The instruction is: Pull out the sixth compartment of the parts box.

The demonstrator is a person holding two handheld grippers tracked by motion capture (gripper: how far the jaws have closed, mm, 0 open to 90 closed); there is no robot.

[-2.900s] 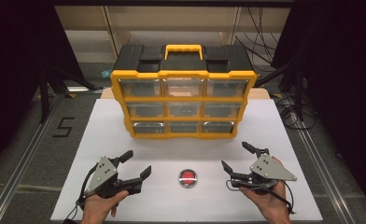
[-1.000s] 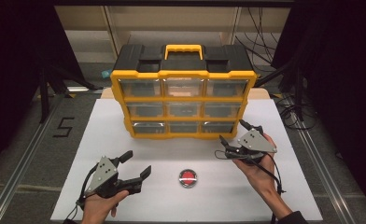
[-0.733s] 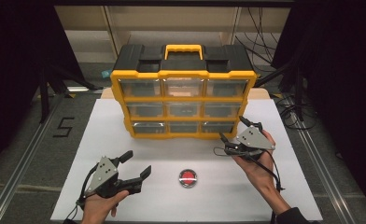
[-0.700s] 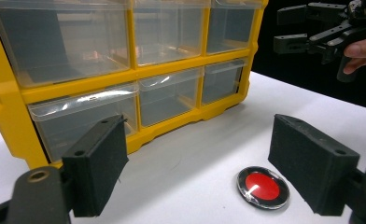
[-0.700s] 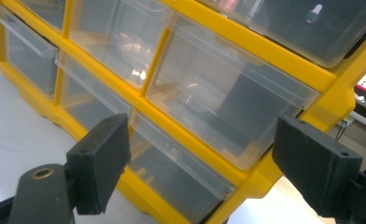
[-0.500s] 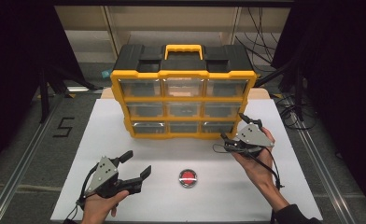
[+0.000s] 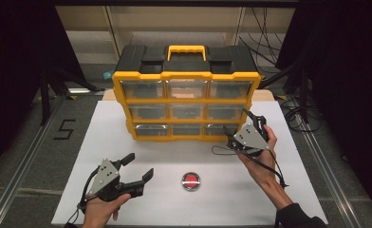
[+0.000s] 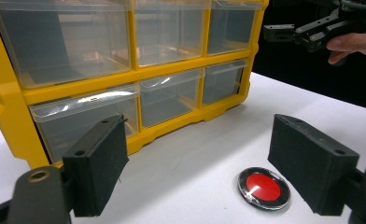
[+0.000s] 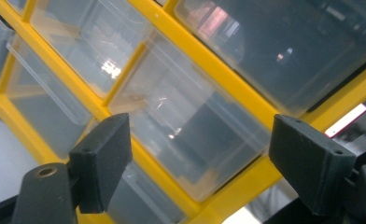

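Yellow-framed drawer cabinet (image 7: 186,92) with a black top and yellow carry handle stands at the far middle of my white worktop (image 7: 127,142); it holds three rows of three clear plastic drawers, all of them pushed in as far as I can tell.

Right gripper (image 7: 237,127): I have it up at the cabinet's lower right corner, just beside the front of the bottom-right drawer (image 7: 220,128). The high view does not settle whether a fingertip touches the drawer face. Its fingers (image 9: 104,161) stand wide apart with nothing between them; the right gripper view looks at a tilt straight onto the clear drawer fronts (image 9: 186,126) and the yellow dividers, very near. The grey three-cornered plate sits on top of the gripper and its cable loops down onto the worktop beside my forearm.

Left gripper (image 7: 139,168): low over the near left part of the worktop, well apart from the cabinet, pointing toward the right. Its fingers (image 8: 99,168) are also spread wide and hold nothing.

Round red button with a metal rim (image 7: 191,181) lies flat on the worktop near the front edge, between the two grippers and closer to the left one. In the left gripper view the button (image 8: 263,188) lies just ahead of the right-hand finger, not touching it, with the cabinet's lower two drawer rows behind.

Black figure 5 (image 7: 63,129) is marked on the floor to the left of the worktop.
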